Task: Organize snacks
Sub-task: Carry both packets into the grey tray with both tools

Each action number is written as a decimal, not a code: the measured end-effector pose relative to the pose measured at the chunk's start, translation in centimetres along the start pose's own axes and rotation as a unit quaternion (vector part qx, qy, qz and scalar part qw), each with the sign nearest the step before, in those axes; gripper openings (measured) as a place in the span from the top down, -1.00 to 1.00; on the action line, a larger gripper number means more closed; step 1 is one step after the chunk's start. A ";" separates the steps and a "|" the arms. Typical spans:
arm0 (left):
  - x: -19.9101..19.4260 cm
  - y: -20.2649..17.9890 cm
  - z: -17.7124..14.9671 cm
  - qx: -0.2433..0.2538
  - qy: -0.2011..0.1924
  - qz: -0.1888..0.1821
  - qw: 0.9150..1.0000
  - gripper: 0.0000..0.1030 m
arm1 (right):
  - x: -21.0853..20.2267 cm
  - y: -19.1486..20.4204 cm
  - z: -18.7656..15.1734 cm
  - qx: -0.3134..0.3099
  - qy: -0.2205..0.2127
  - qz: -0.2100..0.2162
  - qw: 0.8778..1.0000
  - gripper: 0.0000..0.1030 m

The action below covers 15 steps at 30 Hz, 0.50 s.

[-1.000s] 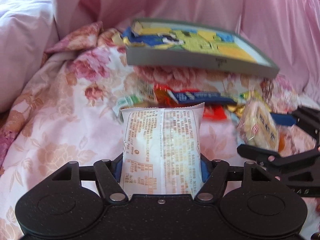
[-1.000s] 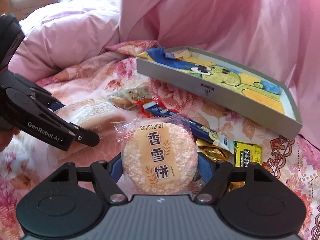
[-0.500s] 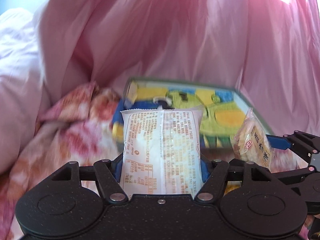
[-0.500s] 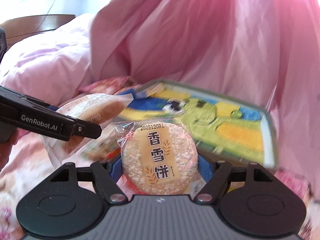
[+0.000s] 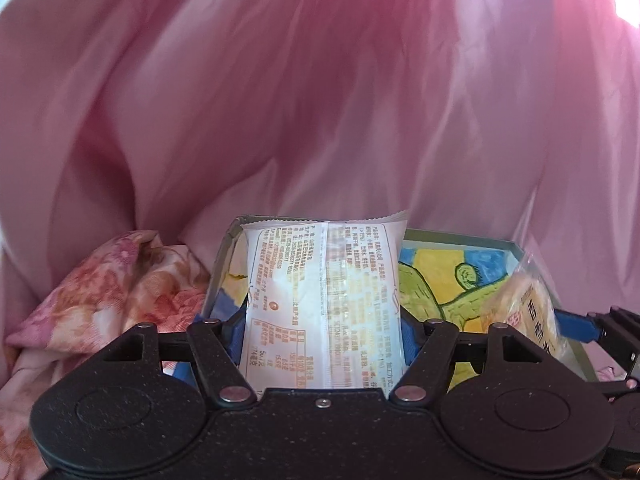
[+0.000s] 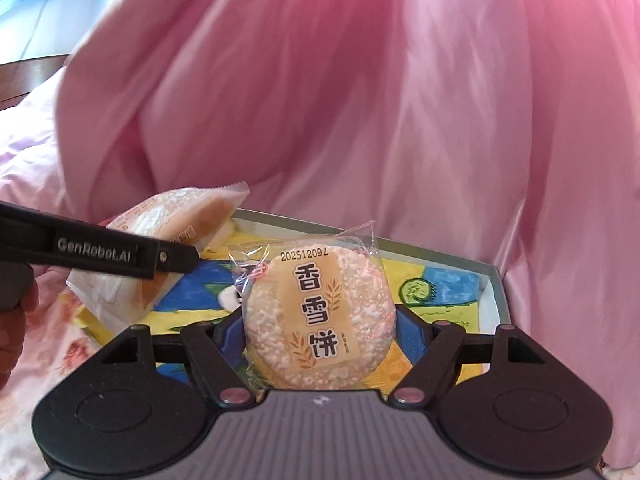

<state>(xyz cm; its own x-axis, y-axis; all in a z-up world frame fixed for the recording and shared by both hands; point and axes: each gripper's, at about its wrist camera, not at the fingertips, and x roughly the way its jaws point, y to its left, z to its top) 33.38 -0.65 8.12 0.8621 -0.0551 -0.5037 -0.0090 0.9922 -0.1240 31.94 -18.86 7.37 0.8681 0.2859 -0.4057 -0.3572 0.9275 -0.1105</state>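
Observation:
My left gripper is shut on a white bread packet with orange print, held upright over the left end of a grey tray with a yellow, green and blue drawing inside. My right gripper is shut on a round rice cracker packet with a tan label, held over the tray. The bread packet and the left gripper's finger show at the left of the right wrist view. The rice cracker shows at the right of the left wrist view.
Pink fabric hangs in folds right behind the tray and fills the upper view. A floral bedsheet lies bunched left of the tray. A pale pink duvet lies at the far left.
Both grippers have risen and moved forward with their packets, from above the loose snack pile to over the tray. The snack pile has dropped out of view.

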 end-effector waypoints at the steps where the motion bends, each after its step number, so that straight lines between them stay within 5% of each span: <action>1: 0.6 0.0 0.0 -0.001 0.002 0.001 1.000 -0.35 | 0.7 -0.2 -0.1 0.003 0.004 -0.004 1.000 -0.51; 15: 5.1 -0.5 -1.6 0.001 0.044 0.012 0.999 -0.35 | 5.0 -2.0 -2.5 0.030 0.044 -0.009 0.999 -0.52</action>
<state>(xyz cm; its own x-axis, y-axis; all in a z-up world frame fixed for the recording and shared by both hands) 36.99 -1.60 4.27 0.8133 -0.0413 -0.5803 -0.0277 0.9936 -0.1096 36.11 -19.88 3.34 0.8394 0.2489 -0.4832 -0.3178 0.9460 -0.0647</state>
